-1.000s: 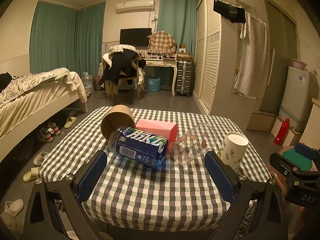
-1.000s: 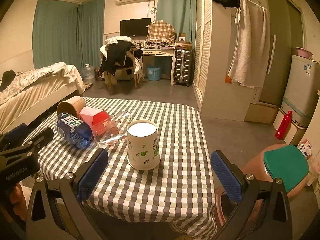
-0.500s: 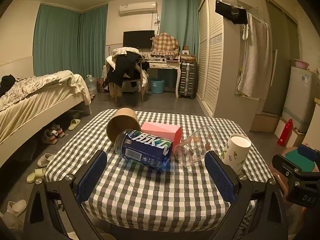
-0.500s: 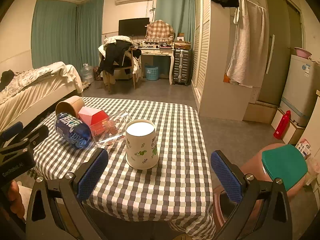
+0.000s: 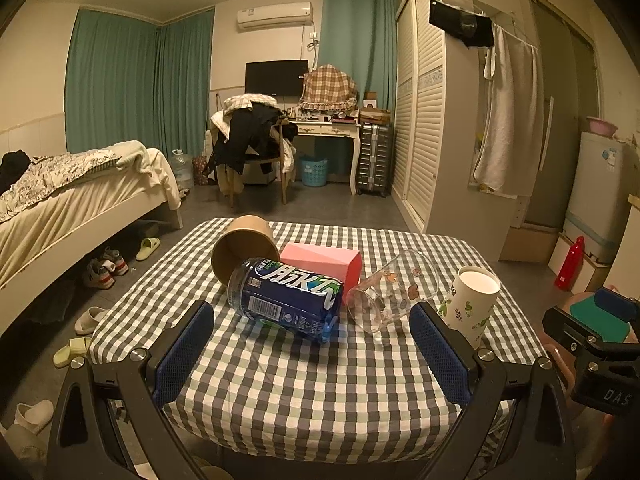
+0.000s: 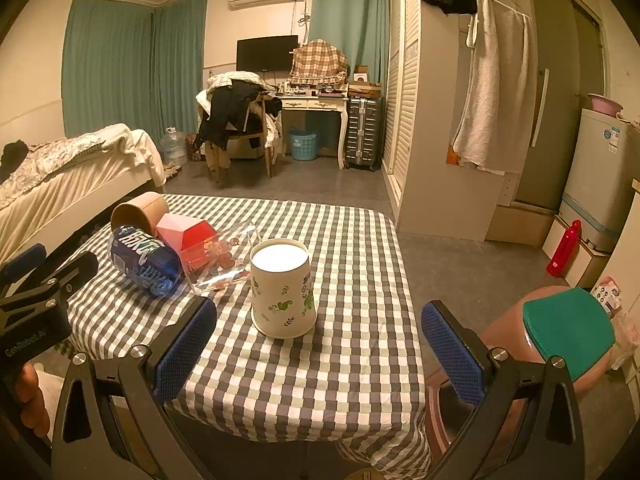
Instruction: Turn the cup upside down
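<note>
A white paper cup with green leaf print stands on its wider end, flat white top up, near the table's front; in the left wrist view it is at the right. A clear glass with heart prints lies on its side beside it. My right gripper is open and empty, a little before the table edge, facing the paper cup. My left gripper is open and empty over the table's near edge, facing the blue can.
On the checked tablecloth lie a blue can, a pink box and a brown paper cup on its side. A stool with a green cushion stands right of the table. A bed is at the left.
Both grippers have drawn back a little from the table and risen slightly. The objects on the table have not moved.
</note>
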Available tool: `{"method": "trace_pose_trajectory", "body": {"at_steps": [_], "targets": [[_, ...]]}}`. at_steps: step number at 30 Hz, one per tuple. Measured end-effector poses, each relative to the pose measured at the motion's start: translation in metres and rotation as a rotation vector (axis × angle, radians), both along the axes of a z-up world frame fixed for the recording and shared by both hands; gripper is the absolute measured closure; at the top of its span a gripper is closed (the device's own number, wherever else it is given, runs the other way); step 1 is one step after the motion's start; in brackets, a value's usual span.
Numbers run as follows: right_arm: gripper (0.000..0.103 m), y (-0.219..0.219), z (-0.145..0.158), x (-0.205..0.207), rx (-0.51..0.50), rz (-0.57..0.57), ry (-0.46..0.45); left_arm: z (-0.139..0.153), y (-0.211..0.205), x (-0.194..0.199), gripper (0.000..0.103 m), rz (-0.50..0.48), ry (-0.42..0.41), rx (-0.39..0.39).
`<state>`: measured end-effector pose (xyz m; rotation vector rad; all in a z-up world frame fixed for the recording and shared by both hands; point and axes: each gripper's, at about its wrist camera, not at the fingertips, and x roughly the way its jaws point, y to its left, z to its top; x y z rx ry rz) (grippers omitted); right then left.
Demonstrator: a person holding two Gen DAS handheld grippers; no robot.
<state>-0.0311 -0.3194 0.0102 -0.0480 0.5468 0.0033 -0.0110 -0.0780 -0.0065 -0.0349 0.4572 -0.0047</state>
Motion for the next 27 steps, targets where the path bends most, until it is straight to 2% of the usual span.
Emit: {"method": "trace_pose_trajectory", "body": {"at_steps": [27], "targets": [[0.000, 0.0024, -0.0048, 0.0030, -0.013, 0.002, 0.011, -0.0020, 0.0019, 0.0005, 0.002, 0.007, 0.008, -0.006]]}}
